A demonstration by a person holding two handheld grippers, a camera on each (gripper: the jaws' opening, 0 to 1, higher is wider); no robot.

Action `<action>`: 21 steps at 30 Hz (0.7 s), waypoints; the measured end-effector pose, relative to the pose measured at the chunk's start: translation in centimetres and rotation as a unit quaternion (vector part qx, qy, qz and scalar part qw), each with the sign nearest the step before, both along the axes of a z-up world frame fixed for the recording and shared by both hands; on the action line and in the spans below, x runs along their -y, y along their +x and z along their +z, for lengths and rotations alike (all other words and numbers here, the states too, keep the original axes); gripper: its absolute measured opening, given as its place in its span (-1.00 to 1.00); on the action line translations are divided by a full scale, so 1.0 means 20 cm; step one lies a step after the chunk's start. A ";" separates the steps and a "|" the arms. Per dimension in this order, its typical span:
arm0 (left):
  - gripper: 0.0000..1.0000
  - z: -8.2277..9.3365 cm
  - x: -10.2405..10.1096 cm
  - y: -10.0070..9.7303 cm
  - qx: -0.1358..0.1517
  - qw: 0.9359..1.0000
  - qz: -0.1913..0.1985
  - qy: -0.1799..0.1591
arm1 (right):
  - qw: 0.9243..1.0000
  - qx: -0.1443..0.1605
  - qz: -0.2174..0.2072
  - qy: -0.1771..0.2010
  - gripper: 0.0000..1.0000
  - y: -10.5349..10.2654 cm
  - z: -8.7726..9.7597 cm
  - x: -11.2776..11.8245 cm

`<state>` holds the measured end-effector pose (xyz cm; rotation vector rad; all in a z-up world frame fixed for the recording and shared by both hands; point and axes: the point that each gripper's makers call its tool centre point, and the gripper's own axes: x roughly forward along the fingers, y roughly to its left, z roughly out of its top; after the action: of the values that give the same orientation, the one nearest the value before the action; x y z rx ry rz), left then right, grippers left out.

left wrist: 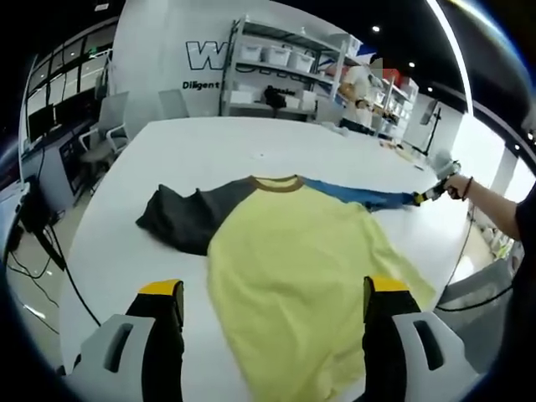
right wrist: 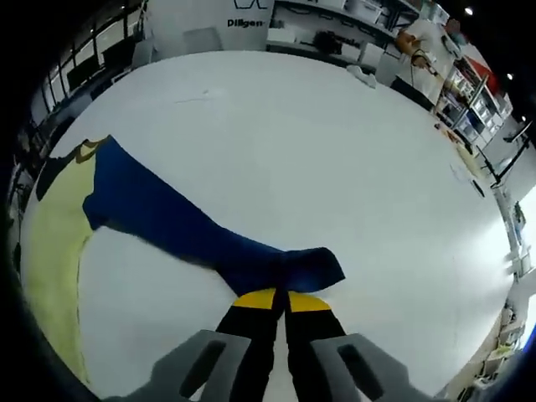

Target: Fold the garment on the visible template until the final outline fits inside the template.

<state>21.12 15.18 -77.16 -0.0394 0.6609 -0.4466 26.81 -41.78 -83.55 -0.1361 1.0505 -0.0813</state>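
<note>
Garment (left wrist: pixel 293 260) lies flat on the white table (left wrist: pixel 193 159) w/ yellow body, dark grey sleeve (left wrist: pixel 180 218) spread one way and blue sleeve (left wrist: pixel 368 197) stretched the other; nothing sits on it, and cables (left wrist: pixel 42 268) hang off the table edge beside office chairs (left wrist: pixel 105 126). Left gripper view has the left claw (left wrist: pixel 272 293) open, jaws wide apart over the yellow hem, and the right claw (left wrist: pixel 431 194) far off at the blue cuff in a person's hand (left wrist: pixel 456 186); right gripper view shows that right claw (right wrist: pixel 280 300) closed, pinching the blue sleeve's (right wrist: pixel 193 226) cuff against the table (right wrist: pixel 335 151). Room: shelving w/ bins (left wrist: pixel 285 71), wall lettering (left wrist: pixel 205 57), ceiling strip light (left wrist: pixel 448 50).
</note>
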 end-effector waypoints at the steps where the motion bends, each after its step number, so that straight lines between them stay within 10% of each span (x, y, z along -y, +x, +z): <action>1: 0.76 0.00 0.00 0.00 0.000 1.000 0.000 0.000 | 1.000 0.003 0.000 -0.003 -1.00 0.00 0.01 0.01; 10: 0.78 0.01 0.00 -0.01 0.004 1.000 -0.002 -0.001 | 0.999 -0.008 0.036 -0.015 -1.00 -0.04 0.03 0.01; 21: 0.82 0.05 0.01 -0.03 0.011 1.000 -0.009 0.000 | 0.998 0.046 0.035 0.003 -1.00 -0.02 0.25 -0.07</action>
<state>20.53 15.08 -76.19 -0.0289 0.6396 -0.4649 26.36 -40.48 -78.57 -0.1617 0.9526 -0.0209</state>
